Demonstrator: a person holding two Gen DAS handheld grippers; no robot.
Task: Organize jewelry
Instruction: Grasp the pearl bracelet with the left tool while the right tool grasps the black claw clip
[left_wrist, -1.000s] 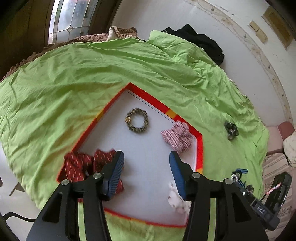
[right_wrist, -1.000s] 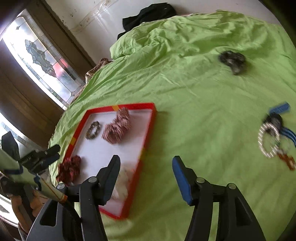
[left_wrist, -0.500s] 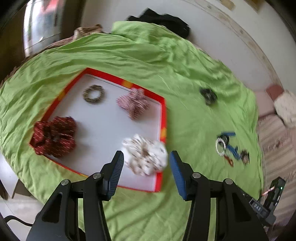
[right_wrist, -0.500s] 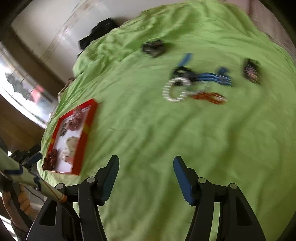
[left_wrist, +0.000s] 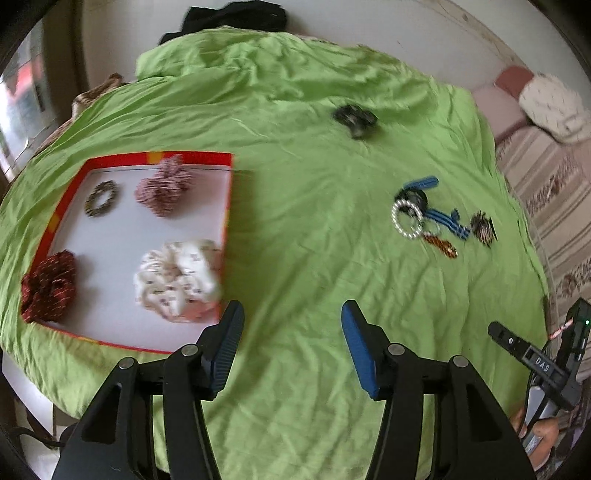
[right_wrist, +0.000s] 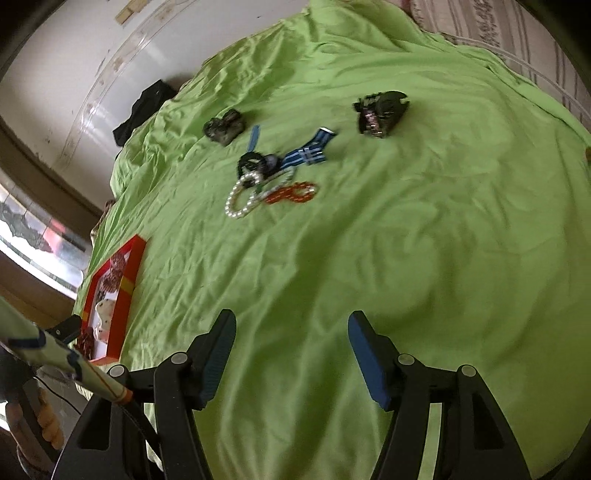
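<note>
A red-rimmed white tray (left_wrist: 228, 192) lies on the green sheet at the left. It holds a white scrunchie (left_wrist: 177, 278), a dark red one (left_wrist: 48, 286), a pink striped one (left_wrist: 164, 186) and a small braided ring (left_wrist: 100, 197). To the right lies a cluster: a pearl bracelet (left_wrist: 406, 219) (right_wrist: 242, 197), an orange bead bracelet (right_wrist: 291, 192), a blue striped band (right_wrist: 308, 153) and dark pieces (right_wrist: 380, 110). A dark scrunchie (left_wrist: 355, 117) (right_wrist: 224, 127) lies farther back. My left gripper (left_wrist: 291, 332) is open and empty beside the tray. My right gripper (right_wrist: 291, 339) is open and empty, short of the cluster.
The green sheet (left_wrist: 303, 258) covers the bed. A black garment (left_wrist: 236, 16) lies at the far edge by the wall. A striped sofa with cushions (left_wrist: 546, 107) stands at the right. The tray also shows at the left of the right wrist view (right_wrist: 127, 284).
Both grippers have swung right, away from the tray toward the jewelry cluster. The white scrunchie now lies in full view in the tray. Both stayed open.
</note>
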